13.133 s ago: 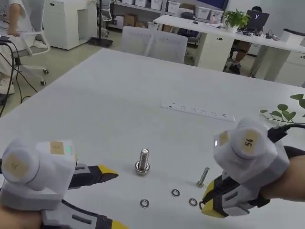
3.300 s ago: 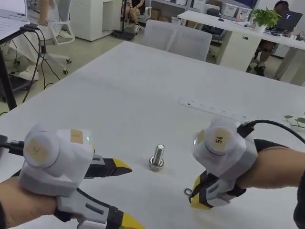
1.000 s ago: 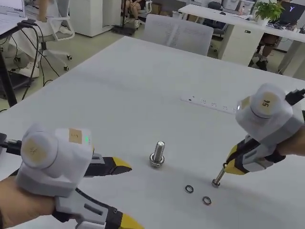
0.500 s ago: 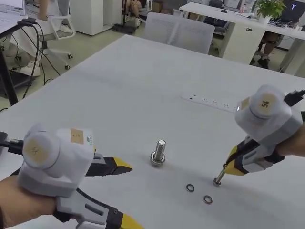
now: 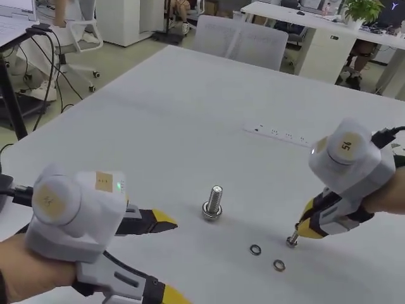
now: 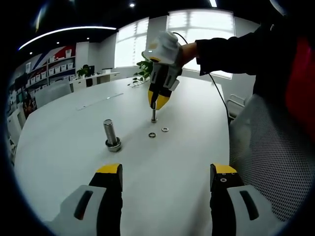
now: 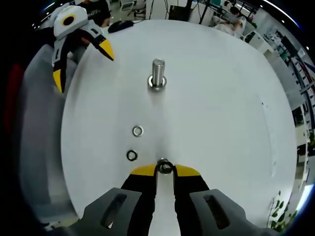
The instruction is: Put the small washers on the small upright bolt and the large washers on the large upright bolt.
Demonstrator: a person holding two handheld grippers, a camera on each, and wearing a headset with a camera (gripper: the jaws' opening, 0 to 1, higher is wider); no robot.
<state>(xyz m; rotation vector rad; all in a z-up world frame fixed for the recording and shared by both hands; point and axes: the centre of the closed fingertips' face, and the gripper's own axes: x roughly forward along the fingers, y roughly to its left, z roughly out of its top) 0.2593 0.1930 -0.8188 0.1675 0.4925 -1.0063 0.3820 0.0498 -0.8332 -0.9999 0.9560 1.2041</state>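
The large upright bolt (image 5: 214,202) (image 6: 110,134) (image 7: 157,73) stands mid-table with a large washer round its foot. To its right is the small upright bolt (image 5: 292,240) (image 6: 154,114). My right gripper (image 5: 302,230) (image 7: 164,168) (image 6: 158,101) sits right on top of that bolt, shut on a small washer (image 7: 164,167) at the bolt's tip. Two small washers (image 5: 255,249) (image 5: 278,265) (image 7: 138,131) (image 7: 132,155) lie flat just left of it. My left gripper (image 5: 166,258) (image 6: 167,170) (image 7: 81,49) hovers open and holds nothing, near the table's front left.
A white power strip (image 5: 279,134) lies across the table behind the bolts. A grey chair (image 5: 240,40) stands at the far edge, with office desks and people beyond. Bare tabletop (image 5: 158,126) stretches to the left and back.
One of three loose small washers left the table in my right gripper and went to the small bolt. Over the last second that gripper stays on the bolt; my left gripper holds still.
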